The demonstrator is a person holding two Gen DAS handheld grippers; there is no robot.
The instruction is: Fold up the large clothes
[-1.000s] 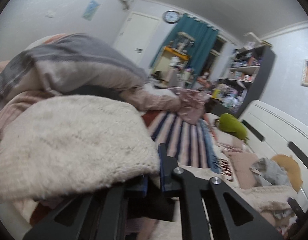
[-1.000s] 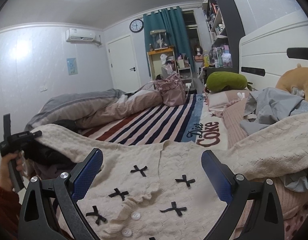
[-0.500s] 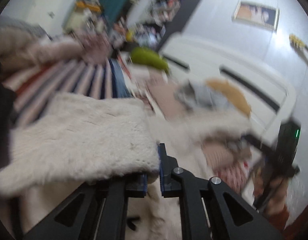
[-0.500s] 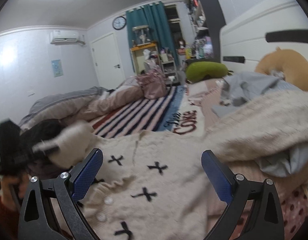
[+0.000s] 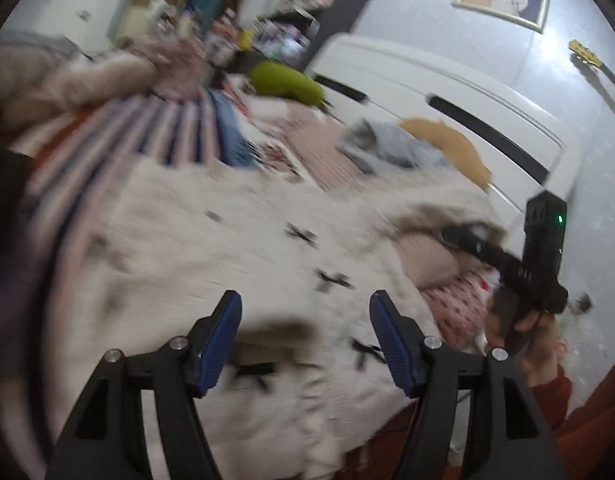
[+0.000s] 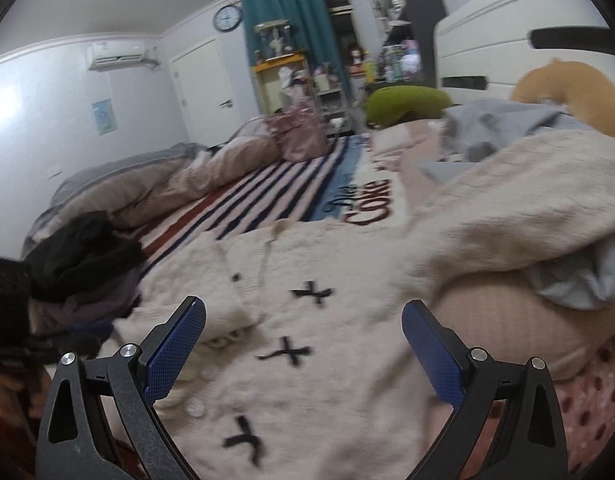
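The left claw was seen spread wide at the bottom centre of the left view, with nothing between its blue pads. The cardigan, cream knit with small black bows, was spread across the middle of that frame, directly beyond and beneath the claw; the picture was blurred, so contact could not be judged. At the right edge of the left view the right claw's body was seen, gripped by a hand.

In the right view the right claw was likewise held wide and empty at the bottom of the frame. The cardigan filled the lower centre, lying between and beyond the pads, its button edge seen at lower left. A sleeve was draped up toward the right over a heap of clothes. A dark pile was seen at the left, just beside the cardigan. Farther up the frame a striped blanket was spread on the bed, with a green pillow in the upper right.
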